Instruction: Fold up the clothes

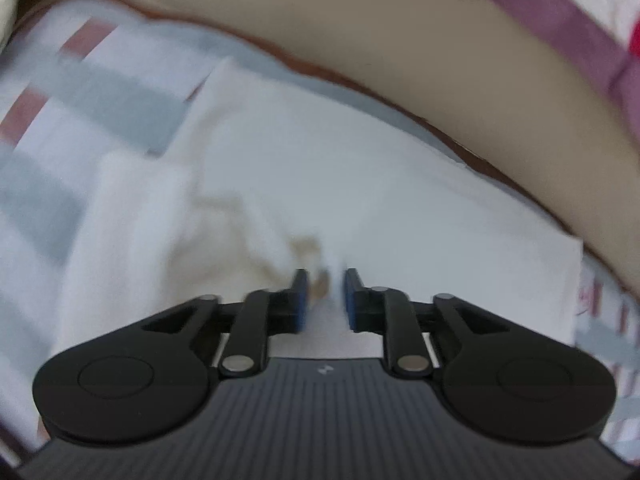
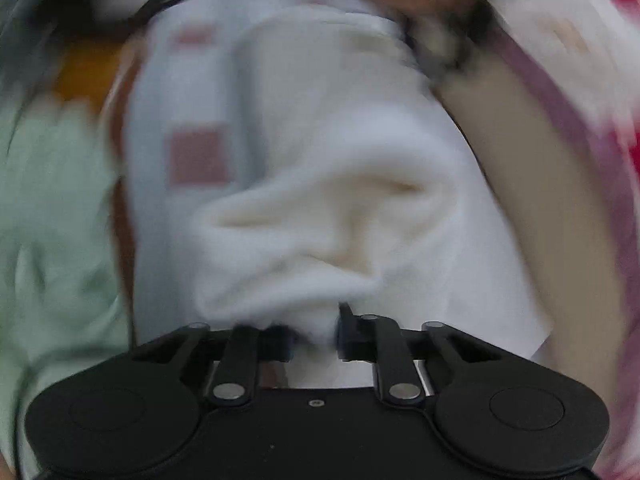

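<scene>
- Left view, nearest the lens: left gripper (image 1: 326,294), fingers narrowly apart, a pinch of white cloth (image 1: 320,184) bunched at the tips. Looks like a grip on the fabric, though blur keeps the contact itself uncertain.
- White cloth lies straight ahead of this gripper, spread over a checked sheet (image 1: 72,92) of grey, white and dull-red squares. Its flat part runs off to the right, ending in a clean straight edge at lower right; the left part is rumpled.
- Beyond the sheet's edge, a tan surface (image 1: 460,80), then pink-striped fabric (image 1: 560,24) at far upper right.
- Right view, nearest the lens: right gripper (image 2: 316,336), fingers closed in on a thick fold of the same cloth (image 2: 320,216), which humps up directly in front.
- Pale green fabric (image 2: 52,208) to the left; heavy motion blur throughout.
- Judgement: both grippers sit at the cloth's near edge, so the fold likely carries it away from them, across its width. Neither is plainly nearer.
</scene>
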`<action>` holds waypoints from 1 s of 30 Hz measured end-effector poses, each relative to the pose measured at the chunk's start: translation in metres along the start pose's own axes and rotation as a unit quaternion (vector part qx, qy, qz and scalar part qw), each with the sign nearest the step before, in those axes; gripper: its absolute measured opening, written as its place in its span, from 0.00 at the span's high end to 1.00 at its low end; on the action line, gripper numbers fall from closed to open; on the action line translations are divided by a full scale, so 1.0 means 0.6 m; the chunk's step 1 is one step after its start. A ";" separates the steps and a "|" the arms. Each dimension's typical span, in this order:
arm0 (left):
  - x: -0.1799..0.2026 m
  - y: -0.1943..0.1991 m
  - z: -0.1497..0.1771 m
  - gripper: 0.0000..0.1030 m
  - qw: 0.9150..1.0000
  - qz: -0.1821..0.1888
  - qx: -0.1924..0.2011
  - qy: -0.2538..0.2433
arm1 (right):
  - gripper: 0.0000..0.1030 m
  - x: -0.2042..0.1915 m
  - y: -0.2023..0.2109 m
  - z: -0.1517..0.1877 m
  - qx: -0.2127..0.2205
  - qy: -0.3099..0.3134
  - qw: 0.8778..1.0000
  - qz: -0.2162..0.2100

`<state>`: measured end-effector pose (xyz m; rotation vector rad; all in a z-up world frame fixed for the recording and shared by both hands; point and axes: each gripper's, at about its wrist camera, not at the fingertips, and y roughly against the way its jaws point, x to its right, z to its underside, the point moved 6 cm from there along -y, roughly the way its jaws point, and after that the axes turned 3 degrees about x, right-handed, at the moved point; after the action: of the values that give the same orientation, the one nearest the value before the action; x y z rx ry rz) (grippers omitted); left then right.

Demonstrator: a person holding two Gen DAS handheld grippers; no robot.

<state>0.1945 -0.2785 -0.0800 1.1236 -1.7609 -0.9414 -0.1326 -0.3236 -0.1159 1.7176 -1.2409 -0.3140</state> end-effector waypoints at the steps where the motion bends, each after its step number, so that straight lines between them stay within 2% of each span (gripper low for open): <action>1: 0.002 0.027 -0.007 0.77 1.000 -0.002 0.002 -0.013 | 0.83 0.036 0.010 -0.009 0.024 -0.053 0.998 -0.025; 2: 0.004 0.054 -0.013 0.75 1.000 -0.004 0.005 -0.027 | 0.84 0.061 0.022 -0.011 0.042 -0.077 0.996 -0.030; 4: 0.011 0.112 -0.025 0.60 0.997 -0.031 0.024 -0.069 | 0.84 0.128 0.036 -0.021 0.062 -0.095 0.994 0.000; 5: 0.016 0.142 -0.030 0.57 0.994 -0.048 0.036 -0.092 | 0.84 0.166 0.020 -0.008 0.064 -0.153 0.986 -0.025; 7: 0.018 0.202 -0.030 0.56 0.987 -0.085 0.059 -0.124 | 0.84 0.243 -0.010 0.017 0.068 -0.266 0.959 -0.076; 9: 0.011 0.259 -0.022 0.56 0.976 -0.142 0.086 -0.142 | 0.84 0.322 -0.038 0.040 0.071 -0.375 0.916 -0.125; 10: 0.002 0.287 -0.016 0.56 0.968 -0.175 0.098 -0.147 | 0.84 0.362 -0.052 0.051 0.072 -0.428 0.889 -0.149; 11: -0.002 0.306 -0.009 0.56 0.963 -0.193 0.104 -0.154 | 0.84 0.402 -0.066 0.062 0.073 -0.478 0.858 -0.172; 12: -0.004 0.317 -0.001 0.54 0.961 -0.197 0.107 -0.163 | 0.83 0.442 -0.080 0.073 0.073 -0.526 0.824 -0.194; 13: -0.005 0.322 0.007 0.49 0.959 -0.197 0.109 -0.172 | 0.83 0.452 -0.093 0.102 0.070 -0.562 0.801 -0.196; 14: -0.008 0.319 0.014 0.47 0.958 -0.191 0.113 -0.182 | 0.83 0.458 -0.103 0.122 0.056 -0.579 0.792 -0.188; 15: -0.011 0.310 0.021 0.46 0.957 -0.182 0.118 -0.193 | 0.83 0.464 -0.105 0.131 0.044 -0.576 0.800 -0.165; 17: -0.028 0.269 0.028 0.45 0.963 -0.153 0.128 -0.183 | 0.81 0.477 -0.109 0.148 0.020 -0.568 0.814 -0.120; 19: -0.047 0.223 0.033 0.45 0.969 -0.122 0.138 -0.164 | 0.77 0.487 -0.108 0.151 0.020 -0.575 0.811 -0.111; 21: -0.077 0.172 0.031 0.46 0.977 -0.090 0.143 -0.133 | 0.76 0.489 -0.112 0.154 0.028 -0.593 0.795 -0.127; 22: -0.092 0.146 0.029 0.47 0.980 -0.074 0.144 -0.116 | 0.72 0.488 -0.111 0.162 0.027 -0.598 0.790 -0.129; 23: -0.108 0.120 0.027 0.48 0.983 -0.058 0.146 -0.099 | 0.64 0.486 -0.114 0.166 0.021 -0.601 0.789 -0.129; 25: -0.129 0.093 0.018 0.47 0.980 -0.062 0.154 -0.109 | 0.52 0.483 -0.119 0.169 0.018 -0.607 0.783 -0.135; 26: -0.139 0.086 0.014 0.46 0.979 -0.063 0.159 -0.108 | 0.49 0.482 -0.121 0.168 0.020 -0.611 0.779 -0.142; 27: -0.149 0.078 0.013 0.46 0.982 -0.048 0.160 -0.093 | 0.48 0.464 -0.133 0.157 0.023 -0.612 0.777 -0.147; 30: -0.172 0.048 0.015 0.45 0.988 0.022 0.148 -0.038 | 0.44 0.448 -0.112 0.168 0.024 -0.615 0.775 -0.144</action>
<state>0.2040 -0.1717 -0.0827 1.2409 -2.0274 -0.7181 -0.0393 -0.6023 -0.1389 1.7060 -1.8266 -1.8250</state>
